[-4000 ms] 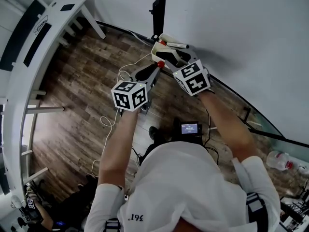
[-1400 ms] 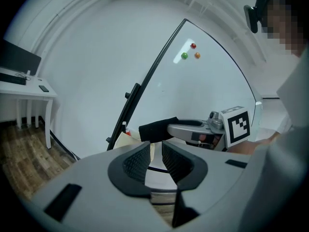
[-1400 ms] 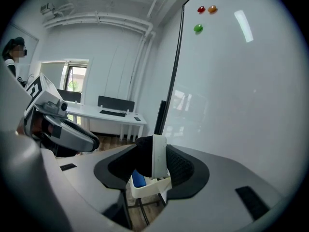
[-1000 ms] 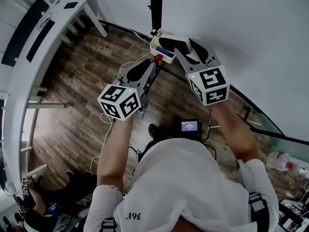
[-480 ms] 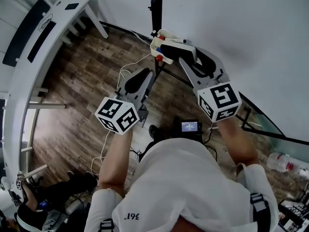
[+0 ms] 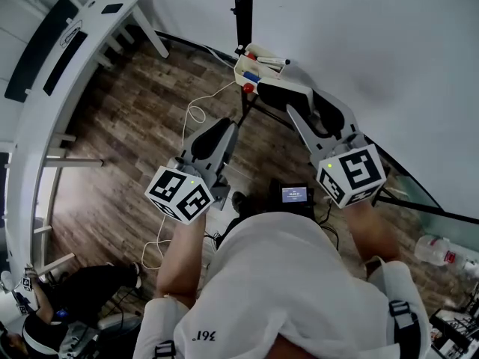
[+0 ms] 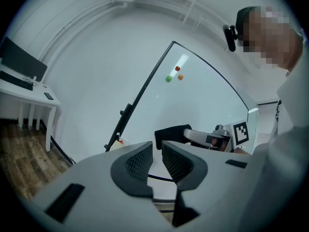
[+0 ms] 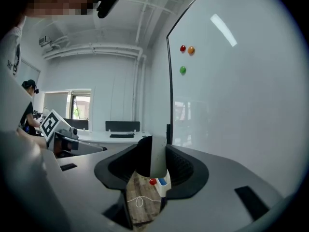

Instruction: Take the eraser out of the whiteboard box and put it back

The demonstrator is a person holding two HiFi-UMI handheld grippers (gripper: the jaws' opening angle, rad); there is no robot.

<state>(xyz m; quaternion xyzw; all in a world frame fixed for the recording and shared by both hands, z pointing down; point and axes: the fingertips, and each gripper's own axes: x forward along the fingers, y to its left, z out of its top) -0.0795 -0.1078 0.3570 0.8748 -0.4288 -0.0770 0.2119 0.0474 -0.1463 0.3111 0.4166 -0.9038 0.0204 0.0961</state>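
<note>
The eraser (image 6: 278,92), white-backed with a dark felt side, is clamped in my right gripper (image 6: 283,97), just short of the whiteboard box (image 6: 249,71) and clear of it. The small white box hangs at the whiteboard's (image 6: 359,43) lower edge and holds red and blue markers. In the right gripper view the eraser (image 8: 154,156) stands upright between the jaws, with the box (image 8: 163,185) below. My left gripper (image 6: 215,129) hangs over the floor to the left with its jaws nearly together and nothing between them. The left gripper view shows the eraser (image 7: 172,133) beyond the left gripper (image 7: 157,154).
A white desk (image 6: 67,58) runs along the left. A black stand post (image 6: 243,6) rises behind the box. A white cable (image 6: 191,112) lies on the wooden floor. A person sits at bottom left (image 6: 45,327). Red, orange and green magnets (image 8: 182,48) stick to the board.
My right gripper has drawn back from the box toward the person with the eraser in it. The left gripper has also dropped back and lower.
</note>
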